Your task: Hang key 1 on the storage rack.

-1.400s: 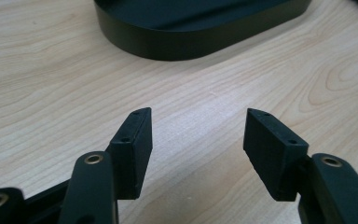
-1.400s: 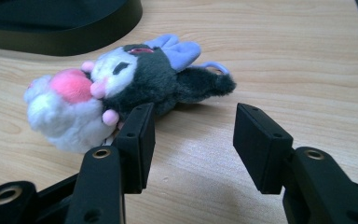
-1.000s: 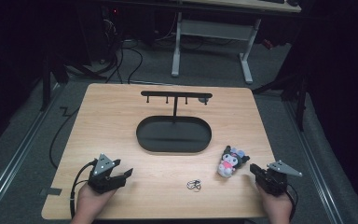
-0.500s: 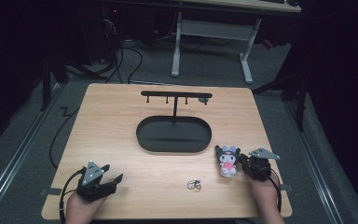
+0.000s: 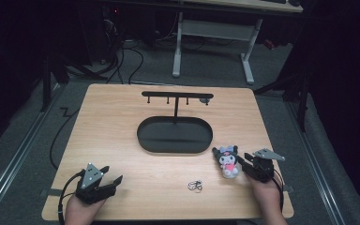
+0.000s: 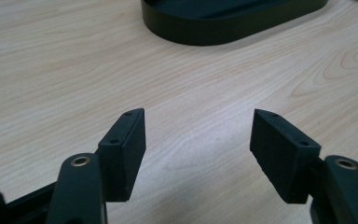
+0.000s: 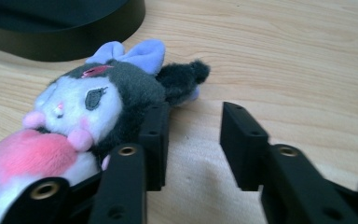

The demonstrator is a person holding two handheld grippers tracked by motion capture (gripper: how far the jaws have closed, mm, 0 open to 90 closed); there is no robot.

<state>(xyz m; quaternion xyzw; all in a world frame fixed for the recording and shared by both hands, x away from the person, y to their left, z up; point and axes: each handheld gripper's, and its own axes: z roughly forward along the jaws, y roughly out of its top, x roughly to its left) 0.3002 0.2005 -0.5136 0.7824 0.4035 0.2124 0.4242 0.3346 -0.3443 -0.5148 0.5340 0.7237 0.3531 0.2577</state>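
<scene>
A small plush toy (image 5: 228,161) with a white face, black hood, lilac bow and pink body lies on the wooden table (image 5: 122,126), right of the middle near the front. My right gripper (image 5: 244,164) sits just right of it, pointing left. In the right gripper view the plush toy (image 7: 84,116) rests against the outer side of the left jaw. My right gripper (image 7: 193,116) is open, its jaws have just been opening, and only bare wood lies between them. My left gripper (image 5: 113,174) is open at the front left, and in its own view the left gripper (image 6: 198,119) holds nothing.
A black stand with an oval base (image 5: 174,136) and a crossbar with pegs (image 5: 176,95) stands mid-table; the oval base (image 6: 233,23) lies ahead of the left gripper. A small metal ring (image 5: 195,186) lies near the front edge, between the hands. Beyond the table are floor cables and a desk frame.
My right gripper has moved left up against the plush toy, which turned to lie straighter, and its jaws have spread. The left hand has drawn back slightly toward the front edge.
</scene>
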